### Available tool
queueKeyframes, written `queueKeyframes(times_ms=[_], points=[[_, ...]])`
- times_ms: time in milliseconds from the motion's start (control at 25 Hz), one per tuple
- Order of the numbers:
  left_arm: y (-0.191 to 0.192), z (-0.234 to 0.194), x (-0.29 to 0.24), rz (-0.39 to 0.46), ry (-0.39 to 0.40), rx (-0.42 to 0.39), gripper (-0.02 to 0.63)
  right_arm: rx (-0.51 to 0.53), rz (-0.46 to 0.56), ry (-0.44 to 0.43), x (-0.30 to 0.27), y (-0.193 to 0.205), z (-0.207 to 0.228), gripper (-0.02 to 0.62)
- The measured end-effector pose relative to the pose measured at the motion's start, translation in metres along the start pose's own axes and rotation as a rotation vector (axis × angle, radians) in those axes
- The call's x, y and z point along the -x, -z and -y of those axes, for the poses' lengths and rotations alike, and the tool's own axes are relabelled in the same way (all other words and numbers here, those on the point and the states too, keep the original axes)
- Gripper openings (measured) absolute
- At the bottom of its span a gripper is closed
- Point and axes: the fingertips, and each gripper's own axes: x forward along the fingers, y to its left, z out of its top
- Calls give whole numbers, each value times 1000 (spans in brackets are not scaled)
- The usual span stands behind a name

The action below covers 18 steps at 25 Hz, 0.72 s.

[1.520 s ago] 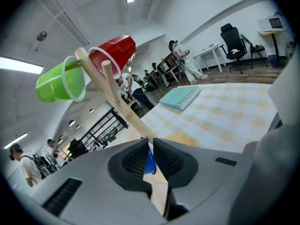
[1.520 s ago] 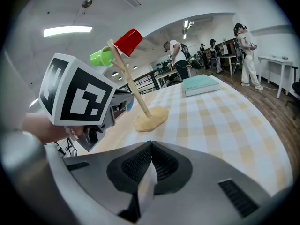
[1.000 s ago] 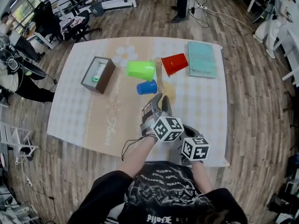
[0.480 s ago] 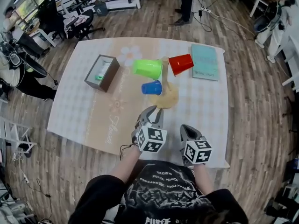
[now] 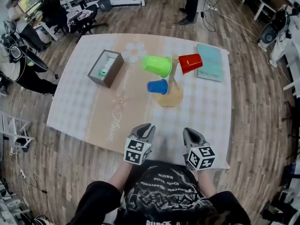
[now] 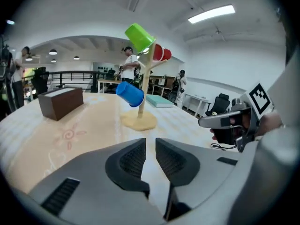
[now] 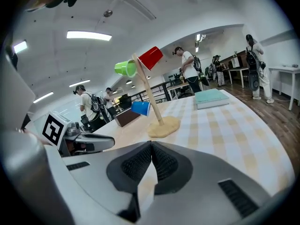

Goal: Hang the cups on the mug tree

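Wooden plank floor (image 5: 262, 116), black office chairs (image 5: 86, 18) behind, strip lights (image 6: 211, 14) on white ceiling (image 6: 164, 3).

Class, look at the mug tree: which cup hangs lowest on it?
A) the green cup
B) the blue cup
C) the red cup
B: in the left gripper view the blue cup hangs well below the green cup and the red cup on the mug tree.

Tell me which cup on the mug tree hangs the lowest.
The blue cup: it hangs nearest the base, while the green cup and the red cup sit near the top.
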Motion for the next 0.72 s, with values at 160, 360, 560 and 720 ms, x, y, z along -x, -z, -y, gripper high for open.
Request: queueKeyframes(times_ms=[160,360,560,720], points=[[11,4,16,24,49,129,74,46,-21,16,2,14,-6,9],[9,6,24,63,101,143,29,81,-18,24,0,18,-12,9],[-5,7,30,94,120,125,20,136,0,50,2,10,-17,9],[-5,14,34,108,124,112,20,155,19,88,2,1,-19,8]])
